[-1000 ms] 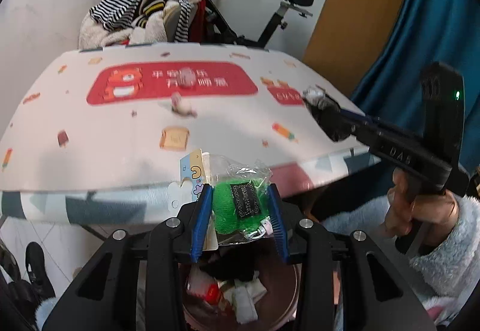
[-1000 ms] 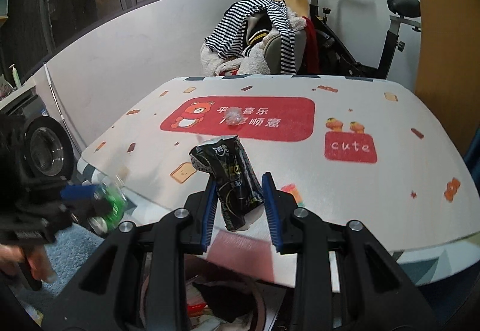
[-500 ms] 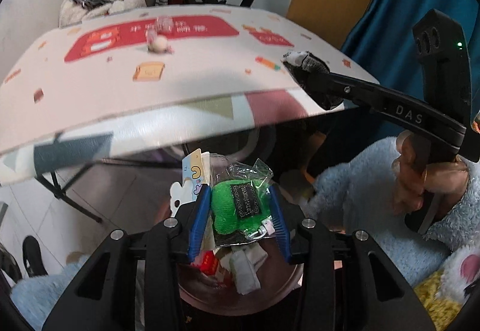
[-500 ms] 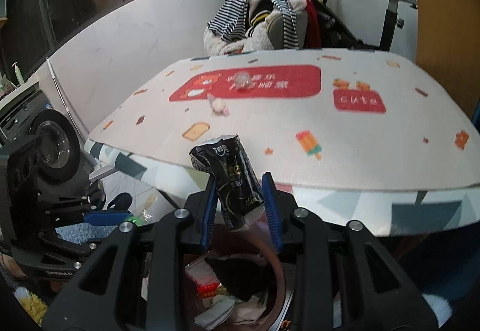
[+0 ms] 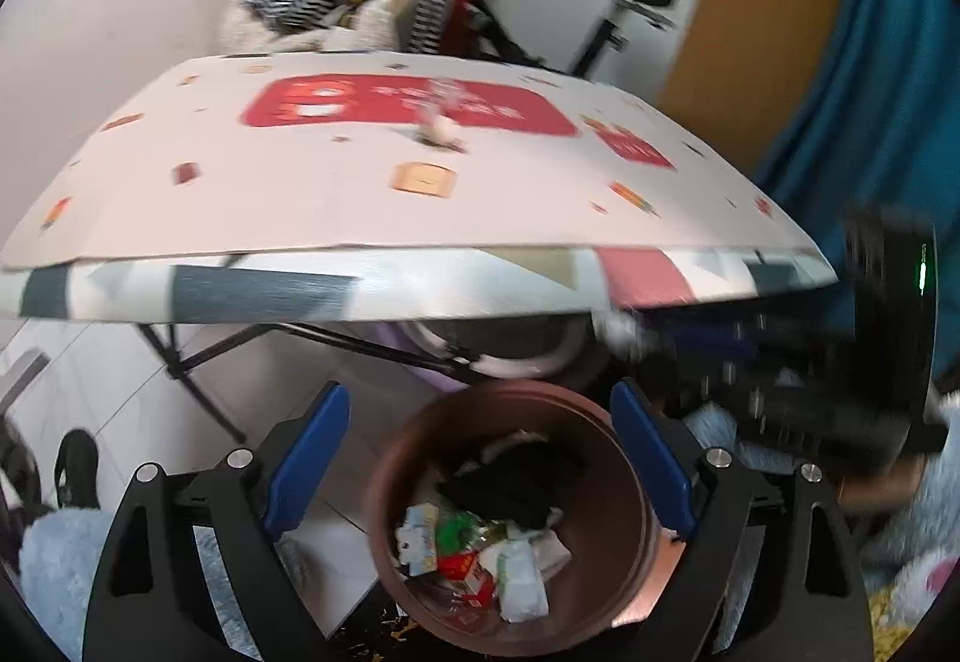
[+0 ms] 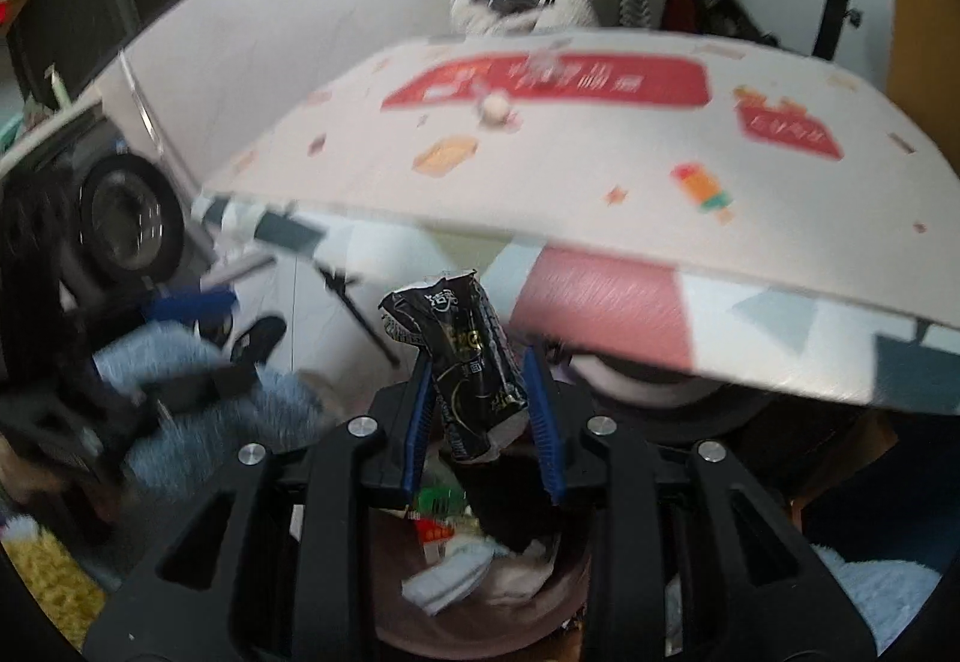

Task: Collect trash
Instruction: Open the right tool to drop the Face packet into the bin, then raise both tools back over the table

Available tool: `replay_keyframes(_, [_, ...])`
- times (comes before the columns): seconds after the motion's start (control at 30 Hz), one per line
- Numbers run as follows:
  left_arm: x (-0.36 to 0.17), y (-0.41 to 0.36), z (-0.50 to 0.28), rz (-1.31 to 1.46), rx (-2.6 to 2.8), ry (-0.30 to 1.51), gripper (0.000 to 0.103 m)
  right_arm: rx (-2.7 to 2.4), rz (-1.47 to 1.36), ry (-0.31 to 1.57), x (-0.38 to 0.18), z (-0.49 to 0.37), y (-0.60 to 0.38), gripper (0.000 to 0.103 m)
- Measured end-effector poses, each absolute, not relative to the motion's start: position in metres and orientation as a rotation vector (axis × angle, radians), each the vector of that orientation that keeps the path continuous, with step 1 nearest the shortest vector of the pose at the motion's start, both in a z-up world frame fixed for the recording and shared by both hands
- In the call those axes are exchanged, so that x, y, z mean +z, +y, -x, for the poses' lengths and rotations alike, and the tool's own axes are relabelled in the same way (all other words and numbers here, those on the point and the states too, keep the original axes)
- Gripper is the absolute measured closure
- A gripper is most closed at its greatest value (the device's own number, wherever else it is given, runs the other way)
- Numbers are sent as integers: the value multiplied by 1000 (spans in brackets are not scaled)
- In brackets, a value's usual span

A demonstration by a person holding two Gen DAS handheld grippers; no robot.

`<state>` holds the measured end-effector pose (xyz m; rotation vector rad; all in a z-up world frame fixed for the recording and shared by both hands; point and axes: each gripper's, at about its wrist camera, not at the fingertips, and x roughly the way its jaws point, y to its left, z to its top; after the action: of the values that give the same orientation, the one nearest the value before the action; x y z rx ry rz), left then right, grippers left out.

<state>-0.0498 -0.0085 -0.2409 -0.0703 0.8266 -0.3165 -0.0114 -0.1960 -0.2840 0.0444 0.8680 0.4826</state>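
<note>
1. Left gripper (image 5: 480, 458) above the brown bin (image 5: 624, 488), fingers opening, nothing between them; green packet (image 5: 456, 533) lying among the trash inside.
2. Right gripper (image 6: 480, 410) clamped on the black wrapper (image 6: 465, 356), above the bin (image 6: 480, 620); drop pending.
3. Left on the far table (image 5: 312, 206): small crumpled scrap (image 5: 443, 129).

Bin mouth (image 5: 390, 446) open below — table edge (image 5: 420, 284) overhangs beyond.
</note>
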Motion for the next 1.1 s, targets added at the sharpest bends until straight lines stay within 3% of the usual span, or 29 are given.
replay_keyframes(0.67, [-238, 27, 47, 164, -127, 784, 16, 440, 39, 1108, -339, 1, -174, 69])
replay_keyframes(0.8, [-237, 29, 48, 166, -120, 774, 16, 426, 54, 1131, -343, 1, -172, 56])
replay_keyframes(0.87, [-236, 29, 49, 165, -118, 771, 16, 428, 61, 1125, -342, 2, -171, 44])
replay_keyframes(0.97, [-237, 28, 48, 164, -116, 773, 15, 412, 67, 1084, -334, 4, -171, 13])
replay_keyframes(1.1, [-236, 28, 47, 158, -114, 771, 14, 395, 57, 995, -317, 8, -175, 6])
